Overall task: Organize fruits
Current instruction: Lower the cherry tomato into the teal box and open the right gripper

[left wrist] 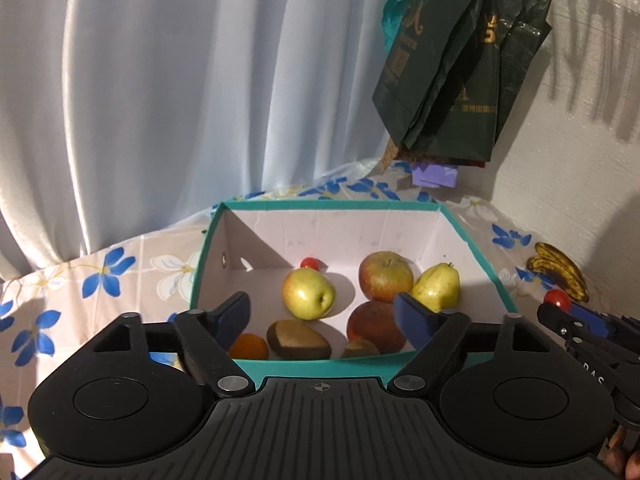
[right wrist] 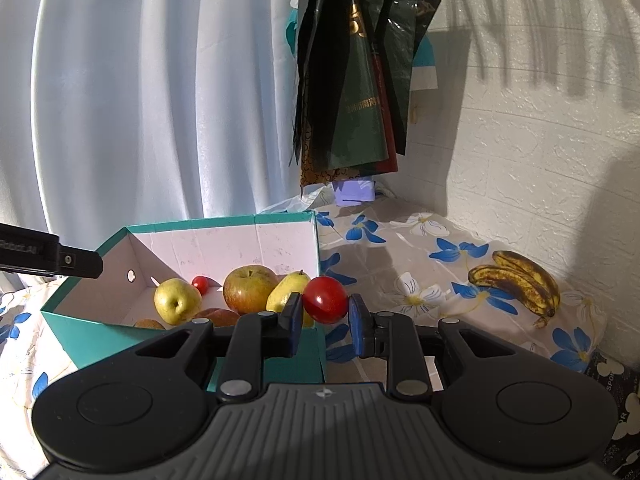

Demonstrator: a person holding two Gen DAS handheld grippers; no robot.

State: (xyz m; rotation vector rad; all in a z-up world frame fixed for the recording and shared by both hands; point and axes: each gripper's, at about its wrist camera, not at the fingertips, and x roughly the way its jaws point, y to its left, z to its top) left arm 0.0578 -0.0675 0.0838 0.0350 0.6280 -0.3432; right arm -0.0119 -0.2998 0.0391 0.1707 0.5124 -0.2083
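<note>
— Why is the tomato held up beside the box?

— The right gripper pinches it, likely bound for the fruit inside. The left gripper hangs wide and empty above an apple.

— And the room?

— Flowered tablecloth, bananas waiting, white curtain behind.

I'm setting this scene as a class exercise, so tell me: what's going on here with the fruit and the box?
A person with a gripper in each hand is sorting fruit into a teal box on a flowered cloth. The right gripper is shut on a red tomato, held just outside the box's right wall. The left gripper is open and empty above the box, which already holds apples, a pear and another tomato. The bananas lie on the cloth outside the box.
</note>
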